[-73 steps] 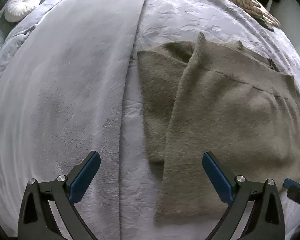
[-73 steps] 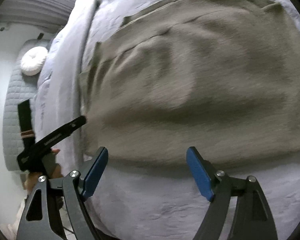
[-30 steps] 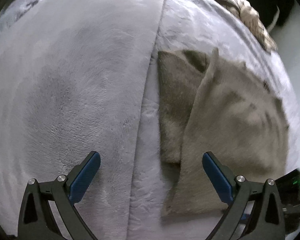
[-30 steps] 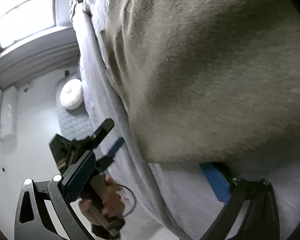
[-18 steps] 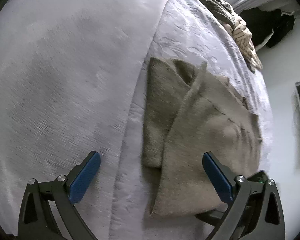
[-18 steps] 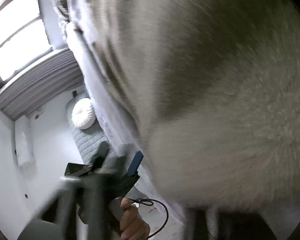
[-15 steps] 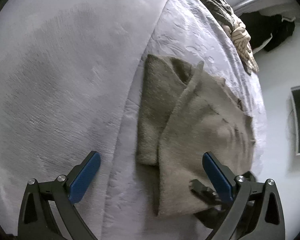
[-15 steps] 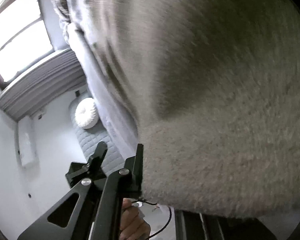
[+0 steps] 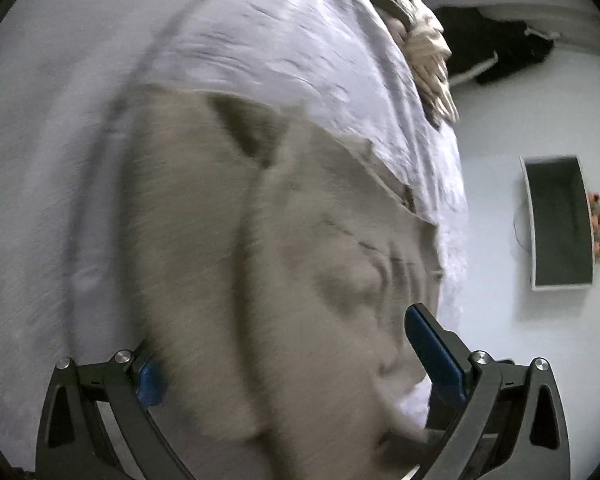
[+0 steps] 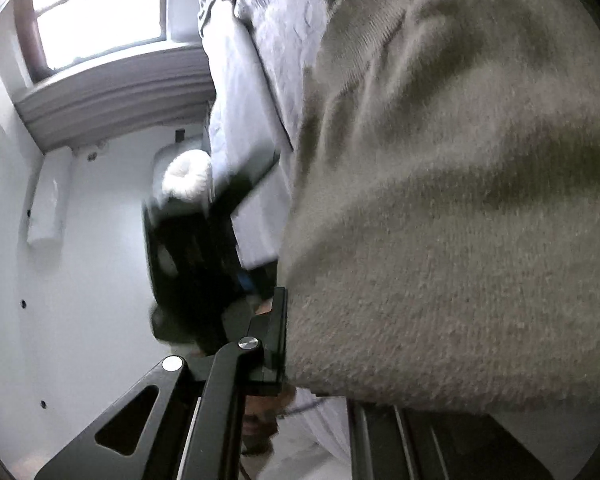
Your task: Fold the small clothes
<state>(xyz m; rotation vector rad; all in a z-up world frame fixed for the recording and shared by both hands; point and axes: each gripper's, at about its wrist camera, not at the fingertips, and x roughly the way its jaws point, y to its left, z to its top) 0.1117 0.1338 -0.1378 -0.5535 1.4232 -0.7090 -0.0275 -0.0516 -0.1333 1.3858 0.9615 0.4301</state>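
Olive-grey knit fills most of what I see: the sweater [image 9: 284,264] lies on the bed [image 9: 300,52], over the pale quilted cover, with its near hem raised toward my two grippers. My left gripper [image 9: 284,352] has its jaws spread wide; the hem sits between them, the left pad half buried under the cloth, but the pads do not press on it. My right gripper [image 10: 288,340] has its jaws closed on the sweater's near edge, and the fabric [image 10: 440,208] drapes up and over the right side of that view. Beside the right gripper, on the left of its view, I see the blurred dark body of the left gripper against the white wall.

Room to move is on the grey fleece blanket [image 9: 40,160] to the sweater's left; on the right the bed's edge drops off close to the garment. A heap of other clothes [image 9: 420,52] lies at the far end.

A second ago my right jaws stood open around the hem; now they have snapped onto it and lifted it. My left gripper has closed in on the sweater since then.
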